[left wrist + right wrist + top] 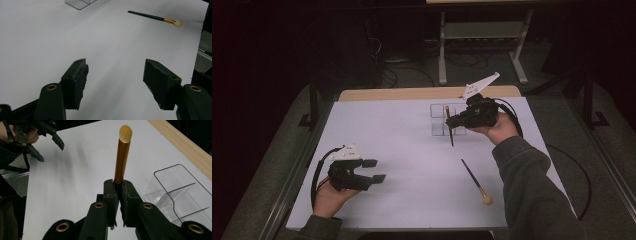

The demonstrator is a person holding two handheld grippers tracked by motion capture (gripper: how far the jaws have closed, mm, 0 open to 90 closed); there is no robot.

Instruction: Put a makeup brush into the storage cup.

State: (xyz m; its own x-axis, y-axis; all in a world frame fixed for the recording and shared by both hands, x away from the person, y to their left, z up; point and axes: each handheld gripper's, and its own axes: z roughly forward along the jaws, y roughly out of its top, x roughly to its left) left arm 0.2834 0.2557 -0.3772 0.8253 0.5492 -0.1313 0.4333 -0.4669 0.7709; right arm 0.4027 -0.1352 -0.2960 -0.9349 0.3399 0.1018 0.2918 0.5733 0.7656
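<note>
The person's right hand [498, 129] is reaching in over the far right part of the table, forearm in a grey sleeve [532, 190] angling up from the bottom edge. It is carrying the right gripper [451, 121], whose jaws are pointing leftward and are clamping tight on a makeup brush [121, 157]. In the right gripper view the brush's gold ferrule is sticking out past the pads with its pale bristle tip farthest away; in the high view its dark handle is hanging down below the jaws, just in front of the clear plastic organizer [439, 119], which has divided compartments.

The left hand [328, 197] is resting at the near left of the table, holding the left gripper [377, 170] roughly level, jaws pointing right. Those jaws are standing wide apart with nothing between them and bare table beneath.

A second makeup brush [476, 182] is lying flat on the near right of the table, well apart from both grippers, pale bristles toward the person.

The table is wearing a white cover [402, 150], with a strip of light wood [422, 93] showing along the far edge. The room beyond is lying in darkness; a grey metal stand [482, 45] and loose cables [407, 70] are sitting on the floor behind.
</note>
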